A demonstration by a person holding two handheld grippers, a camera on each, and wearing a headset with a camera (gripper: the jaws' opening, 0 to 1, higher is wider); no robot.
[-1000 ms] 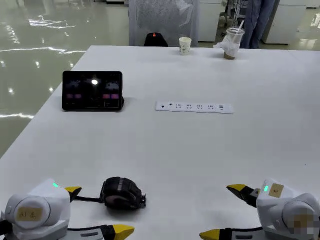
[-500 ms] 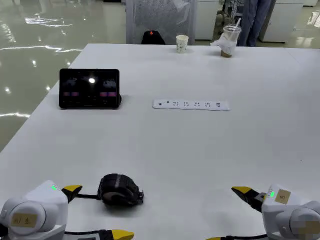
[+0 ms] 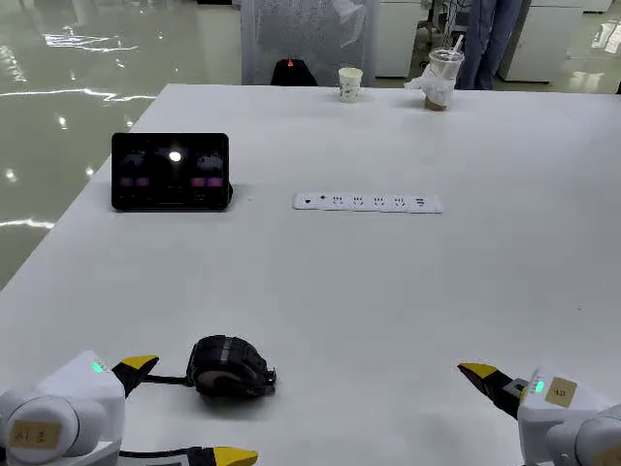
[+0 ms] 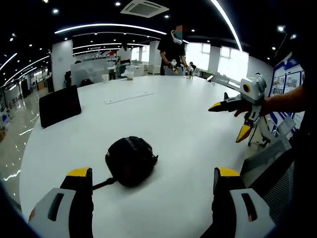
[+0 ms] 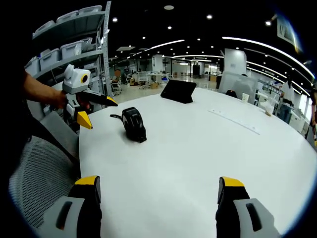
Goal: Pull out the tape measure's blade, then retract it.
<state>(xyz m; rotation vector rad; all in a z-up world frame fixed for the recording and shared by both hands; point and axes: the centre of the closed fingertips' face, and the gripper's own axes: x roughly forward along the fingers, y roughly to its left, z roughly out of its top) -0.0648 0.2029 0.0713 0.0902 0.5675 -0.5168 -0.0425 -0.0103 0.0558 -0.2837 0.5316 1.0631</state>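
- The tape measure [image 3: 231,367] lies near the front edge of the bench [image 3: 388,291], toward its left corner, with the blade not pulled out.
- The left gripper [image 4: 152,173] is wide open and empty, and the case sits just ahead of its jaws.
- The right gripper [image 5: 158,181] is also wide open and empty, well apart from the case.
- Risk: the closing jaws may pinch the strap [image 3: 170,381], or push the loose case away.
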